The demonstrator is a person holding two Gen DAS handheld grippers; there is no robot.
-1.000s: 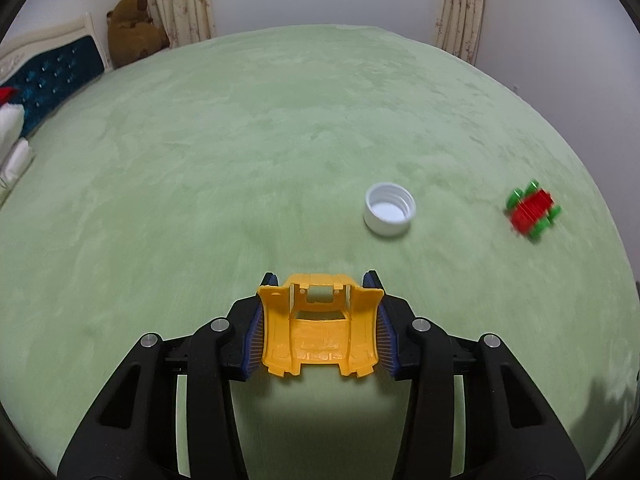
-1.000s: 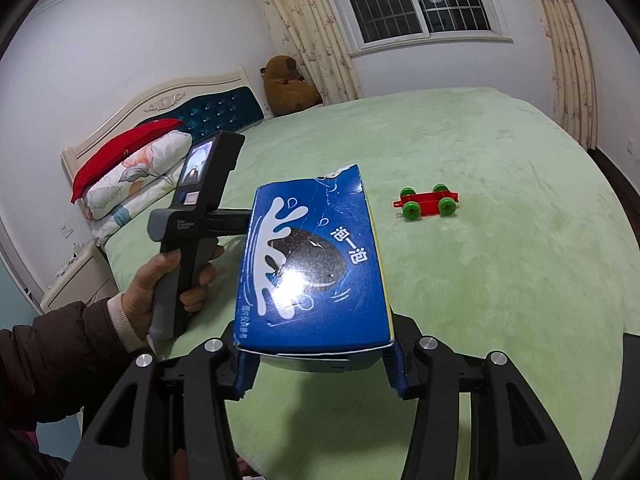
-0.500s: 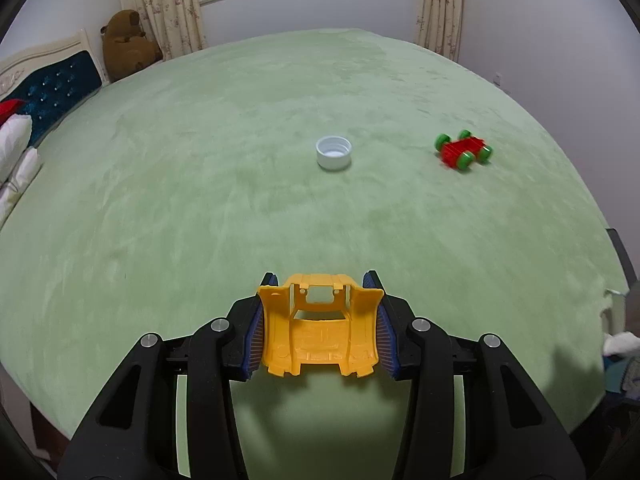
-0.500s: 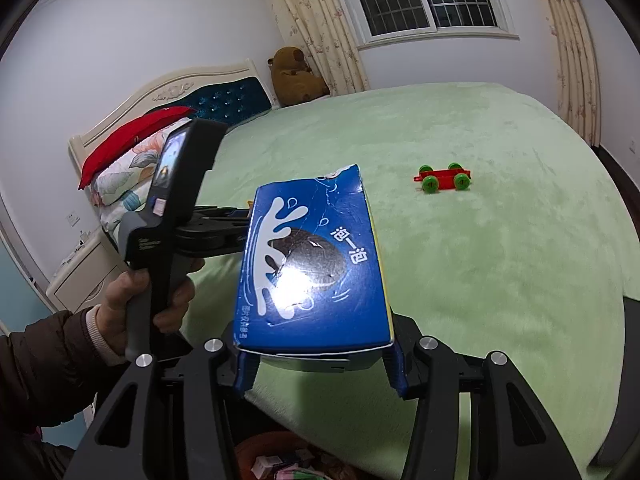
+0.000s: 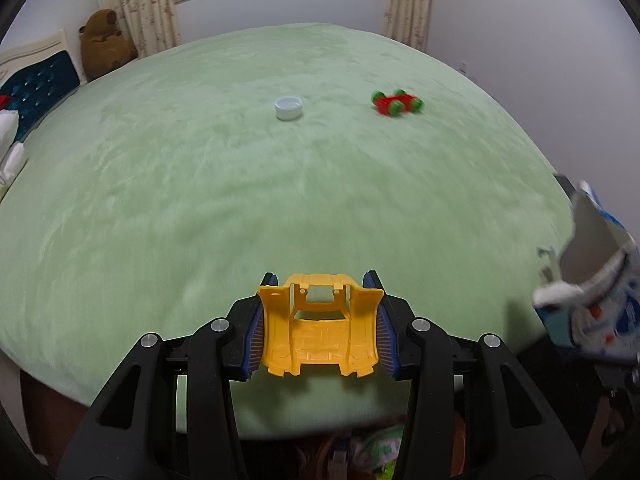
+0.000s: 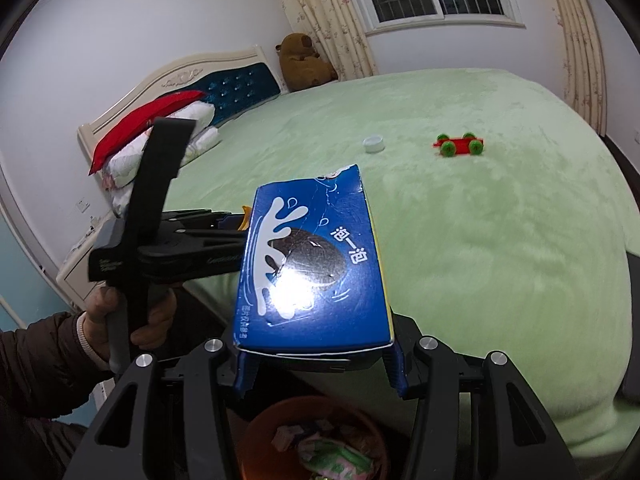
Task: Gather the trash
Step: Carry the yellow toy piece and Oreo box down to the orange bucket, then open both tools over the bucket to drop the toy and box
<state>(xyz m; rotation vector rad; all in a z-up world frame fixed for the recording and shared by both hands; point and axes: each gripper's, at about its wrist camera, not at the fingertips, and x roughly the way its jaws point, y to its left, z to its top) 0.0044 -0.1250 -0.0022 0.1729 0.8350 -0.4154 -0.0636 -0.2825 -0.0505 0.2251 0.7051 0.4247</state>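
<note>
Between the blue pads of the left tongs [image 5: 319,322] sits a yellow plastic toy part [image 5: 318,330], clamped on both sides with the jaws closed narrowly against it. Beyond the left tongs, well apart on the green bed cover [image 5: 200,200], stands a white bottle cap [image 5: 288,107], open side up; to its right lies a red toy chassis with green wheels [image 5: 396,103]. At the right edge of the left wrist view, a blurred blue and white carton end is visible.

The right tongs [image 6: 318,364] grip a blue snack box [image 6: 314,264] across its near end; the pads press on both side walls, and the box projects forward and upward from the jaws. Directly below the right tongs is a brown waste bin [image 6: 316,440] holding wrappers. To the left of the right tongs, a hand [image 6: 132,316] in a dark sleeve holds the handle of the other tool. Ahead of the right tongs, the cap and the chassis lie on the bed, apart from each other. Farther left are a red pillow [image 6: 144,120] and a padded headboard [image 6: 240,84], with a brown plush bear [image 6: 304,62] at the bed's far corner.
</note>
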